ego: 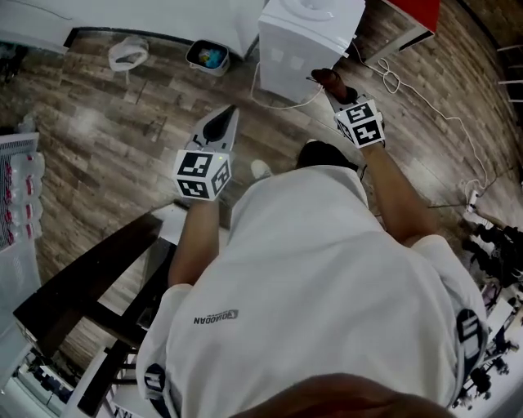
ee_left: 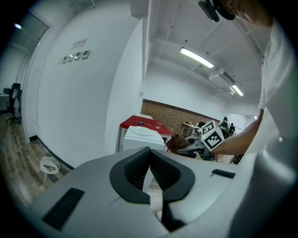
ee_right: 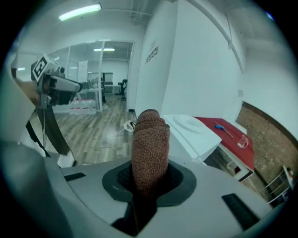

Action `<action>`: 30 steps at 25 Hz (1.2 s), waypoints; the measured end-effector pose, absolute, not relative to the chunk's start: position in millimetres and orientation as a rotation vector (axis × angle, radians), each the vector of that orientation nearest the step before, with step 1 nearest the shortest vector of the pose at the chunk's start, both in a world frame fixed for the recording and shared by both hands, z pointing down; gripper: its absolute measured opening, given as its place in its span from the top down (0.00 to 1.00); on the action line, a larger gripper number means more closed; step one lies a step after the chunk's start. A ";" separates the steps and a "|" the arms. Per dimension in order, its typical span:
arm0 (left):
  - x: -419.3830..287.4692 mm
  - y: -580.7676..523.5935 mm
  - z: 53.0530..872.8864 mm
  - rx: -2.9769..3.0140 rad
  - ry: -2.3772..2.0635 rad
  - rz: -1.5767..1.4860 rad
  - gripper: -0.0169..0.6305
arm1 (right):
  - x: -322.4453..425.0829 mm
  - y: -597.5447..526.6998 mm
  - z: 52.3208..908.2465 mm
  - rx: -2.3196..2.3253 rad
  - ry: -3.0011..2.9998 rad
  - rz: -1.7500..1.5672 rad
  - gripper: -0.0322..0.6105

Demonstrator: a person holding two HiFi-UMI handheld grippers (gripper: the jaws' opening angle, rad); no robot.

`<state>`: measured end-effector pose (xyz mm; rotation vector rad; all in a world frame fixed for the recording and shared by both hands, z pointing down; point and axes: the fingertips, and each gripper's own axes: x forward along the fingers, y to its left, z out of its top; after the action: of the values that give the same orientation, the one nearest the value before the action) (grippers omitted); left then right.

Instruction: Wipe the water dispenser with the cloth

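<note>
The white water dispenser (ego: 306, 41) stands at the top of the head view, and its top (ee_right: 193, 126) shows in the right gripper view. My right gripper (ego: 331, 84) is shut on a brown knitted cloth (ee_right: 150, 151), a folded wad of which sticks up between the jaws. It hovers just before the dispenser's right front corner. My left gripper (ego: 219, 126) is shut with nothing in it. It is held up to the left of the dispenser (ee_left: 144, 136), well apart from it.
A red table (ego: 418, 15) stands right of the dispenser, with a white cable (ego: 425, 102) trailing over the wooden floor. A small bin (ego: 207, 56) and a white bag (ego: 127, 53) sit by the wall on the left. A dark bench (ego: 90, 286) lies behind me.
</note>
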<state>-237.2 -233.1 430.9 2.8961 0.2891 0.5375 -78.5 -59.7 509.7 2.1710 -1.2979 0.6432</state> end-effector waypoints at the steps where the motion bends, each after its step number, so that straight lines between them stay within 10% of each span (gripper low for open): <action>1: -236.1 -233.3 432.9 2.892 0.308 0.544 0.99 | -76.0 -63.3 509.3 2.148 -1.260 0.621 0.85; 30: -187.4 -219.7 469.9 2.819 0.476 0.654 0.99 | 35.0 -104.4 548.0 1.861 -0.926 0.470 0.85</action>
<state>-187.4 -219.7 469.9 2.8187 0.4760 0.6542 35.0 -104.4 548.0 1.8606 -0.9265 0.4703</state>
